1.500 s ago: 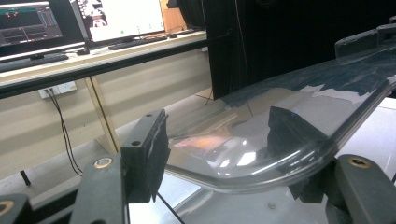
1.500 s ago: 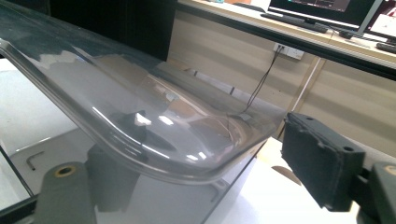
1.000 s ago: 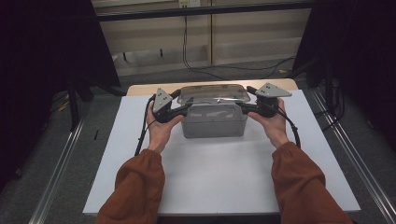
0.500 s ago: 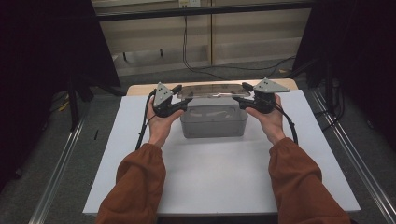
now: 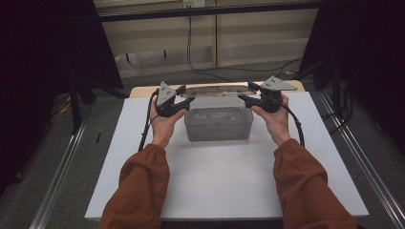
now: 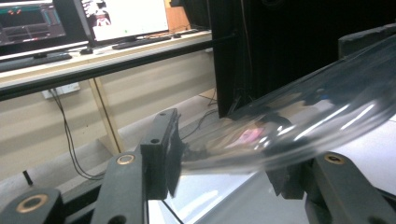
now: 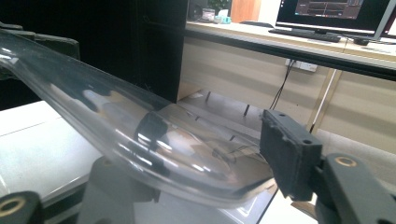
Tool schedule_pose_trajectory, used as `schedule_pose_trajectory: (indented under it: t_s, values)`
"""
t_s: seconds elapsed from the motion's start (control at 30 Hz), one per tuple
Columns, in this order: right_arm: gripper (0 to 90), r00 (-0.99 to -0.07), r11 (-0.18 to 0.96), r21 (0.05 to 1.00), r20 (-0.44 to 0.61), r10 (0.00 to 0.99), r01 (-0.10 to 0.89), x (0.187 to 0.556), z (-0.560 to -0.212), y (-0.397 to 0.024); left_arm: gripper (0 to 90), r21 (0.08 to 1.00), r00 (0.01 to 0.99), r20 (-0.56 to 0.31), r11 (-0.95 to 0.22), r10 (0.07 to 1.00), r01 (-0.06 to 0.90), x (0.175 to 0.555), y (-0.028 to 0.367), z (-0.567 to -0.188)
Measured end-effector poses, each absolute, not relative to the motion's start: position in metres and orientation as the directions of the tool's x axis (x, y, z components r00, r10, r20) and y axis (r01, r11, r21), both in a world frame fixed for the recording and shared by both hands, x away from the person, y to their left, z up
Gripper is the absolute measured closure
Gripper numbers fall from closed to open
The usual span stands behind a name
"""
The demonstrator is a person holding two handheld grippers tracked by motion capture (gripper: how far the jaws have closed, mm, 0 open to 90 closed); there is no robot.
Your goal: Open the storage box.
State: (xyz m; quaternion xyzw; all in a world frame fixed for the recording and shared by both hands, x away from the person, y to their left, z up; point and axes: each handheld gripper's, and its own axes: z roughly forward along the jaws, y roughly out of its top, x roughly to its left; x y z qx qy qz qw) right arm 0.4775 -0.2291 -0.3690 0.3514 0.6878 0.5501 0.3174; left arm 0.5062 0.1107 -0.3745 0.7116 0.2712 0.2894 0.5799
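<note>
High view: each gripper, left (image 5: pixel 187 99) and right (image 5: pixel 243 98), has been closing and pinches one end of the lid (image 5: pixel 217 90) above the box (image 5: pixel 218 125) near the bench's (image 5: pixel 215 191) far edge, so keep it level.

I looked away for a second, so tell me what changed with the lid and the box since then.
The clear lid has come up off the grey box and now hangs above its far edge, held at each end by the left gripper and the right gripper. Both pairs of jaws have just been closing, with the lid's rim between them. The box stayed put on the white table.
</note>
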Motion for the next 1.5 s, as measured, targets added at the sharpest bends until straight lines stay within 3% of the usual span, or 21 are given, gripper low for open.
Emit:
schedule_pose_trajectory:
  t_s: [0.47, 0.83, 1.5]
  values:
    - [47.2, -0.548, 0.124, 0.986, -0.042, 0.835, 0.113, 0.488, -0.367, -0.232, 47.5, 0.980, 0.672, 0.088, -0.185, 0.735, 0.074, 0.517, 0.111, -0.367]
    - [46.7, -0.538, 0.140, 0.984, -0.058, 0.841, 0.114, 0.498, -0.361, -0.232, 57.0, 0.981, 0.681, 0.093, -0.183, 0.726, 0.062, 0.524, 0.112, -0.363]
    - [50.0, -0.518, 0.136, 0.983, -0.052, 0.854, 0.126, 0.512, -0.368, -0.235, 60.9, 0.984, 0.677, 0.096, -0.170, 0.729, 0.043, 0.534, 0.112, -0.361]
